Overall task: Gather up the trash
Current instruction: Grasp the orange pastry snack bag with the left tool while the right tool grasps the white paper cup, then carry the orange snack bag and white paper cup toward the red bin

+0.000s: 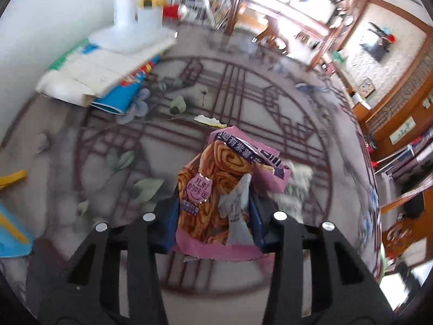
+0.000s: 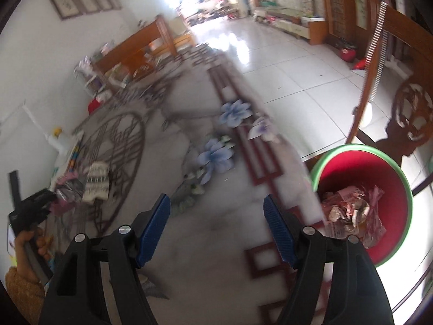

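My left gripper (image 1: 213, 216) is shut on a pink and orange snack wrapper (image 1: 213, 189) and holds it above the patterned tablecloth (image 1: 243, 103). A crumpled white wrapper (image 1: 295, 187) lies just right of it. A small torn yellow-white scrap (image 1: 209, 121) lies farther ahead. My right gripper (image 2: 216, 222) is open and empty above the table near its right edge. A red bin with a green rim (image 2: 379, 173) stands beside the table at the right, with crumpled wrappers (image 2: 351, 211) inside. The left gripper (image 2: 35, 208) shows at the far left of the right wrist view.
A stack of papers and a blue packet (image 1: 108, 73) lies at the back left by the wall, with a white bottle (image 1: 124, 8) behind. A yellow item (image 1: 12, 178) lies at the left edge. A wooden chair (image 2: 400, 86) stands right of the bin.
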`<move>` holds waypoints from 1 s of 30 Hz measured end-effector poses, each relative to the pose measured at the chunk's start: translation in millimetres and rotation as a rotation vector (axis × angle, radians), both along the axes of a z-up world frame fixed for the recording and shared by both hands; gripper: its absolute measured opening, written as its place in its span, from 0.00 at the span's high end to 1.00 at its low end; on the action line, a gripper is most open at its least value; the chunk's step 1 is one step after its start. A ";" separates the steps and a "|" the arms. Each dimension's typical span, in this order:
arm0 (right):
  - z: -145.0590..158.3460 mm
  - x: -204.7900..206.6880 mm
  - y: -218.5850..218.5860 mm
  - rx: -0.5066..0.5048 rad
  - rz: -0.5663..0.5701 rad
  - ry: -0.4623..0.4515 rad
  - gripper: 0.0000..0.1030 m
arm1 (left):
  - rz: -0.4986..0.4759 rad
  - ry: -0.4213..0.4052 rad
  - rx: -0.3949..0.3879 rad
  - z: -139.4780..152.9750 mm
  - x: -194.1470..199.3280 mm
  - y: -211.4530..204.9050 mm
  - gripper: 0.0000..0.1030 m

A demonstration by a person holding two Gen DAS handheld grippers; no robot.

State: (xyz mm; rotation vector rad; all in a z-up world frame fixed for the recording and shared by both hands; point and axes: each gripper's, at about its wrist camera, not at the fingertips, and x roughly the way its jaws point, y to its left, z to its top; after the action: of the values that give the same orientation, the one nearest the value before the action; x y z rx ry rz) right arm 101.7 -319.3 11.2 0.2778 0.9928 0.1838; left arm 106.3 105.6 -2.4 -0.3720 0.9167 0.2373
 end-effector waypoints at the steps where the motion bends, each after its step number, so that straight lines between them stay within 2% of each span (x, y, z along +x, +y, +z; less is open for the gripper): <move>1: -2.6 2.1 11.3 -0.006 0.033 0.014 0.30 | -0.012 -0.014 0.013 1.7 -10.4 -3.5 0.60; 4: -8.2 7.3 43.9 -0.017 0.114 0.043 0.30 | -0.004 -0.062 0.012 -0.6 -56.2 -11.0 0.60; 6: -11.1 12.1 67.6 -0.028 0.156 0.052 0.29 | 0.010 -0.052 -0.033 -12.1 -76.4 -9.6 0.60; 9: -16.3 29.4 117.4 -0.021 0.221 0.076 0.25 | 0.009 -0.037 -0.115 -23.3 -78.1 -2.1 0.60; 11: -19.2 42.5 142.8 -0.007 0.231 0.086 0.21 | 0.007 -0.037 -0.100 -24.7 -75.9 -1.6 0.60; 16: -37.9 89.3 221.3 0.096 0.217 0.182 0.21 | -0.008 -0.037 -0.066 -26.4 -74.9 0.4 0.59; 18: -44.2 100.5 246.8 0.075 0.214 0.203 0.21 | -0.011 -0.043 -0.071 -25.8 -75.9 2.3 0.59; 24: -55.4 117.8 294.7 -0.083 0.257 0.176 0.21 | -0.019 -0.064 -0.095 -22.9 -77.0 3.6 0.58; 25: -59.6 119.1 297.6 -0.095 0.269 0.184 0.23 | -0.019 -0.064 -0.096 -22.9 -76.5 3.9 0.58; 26: -65.6 120.6 303.2 -0.113 0.290 0.198 0.34 | -0.020 -0.064 -0.096 -22.9 -76.1 3.8 0.58; 30: -60.7 113.4 304.6 -0.137 0.330 0.139 0.35 | -0.020 -0.062 -0.096 -23.4 -75.3 3.7 0.58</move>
State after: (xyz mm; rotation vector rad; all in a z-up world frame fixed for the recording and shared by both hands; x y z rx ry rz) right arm 215.2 -14.8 -49.5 -0.0011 1.1807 0.3984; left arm 30.9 109.4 -25.8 -0.4559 0.8725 0.1626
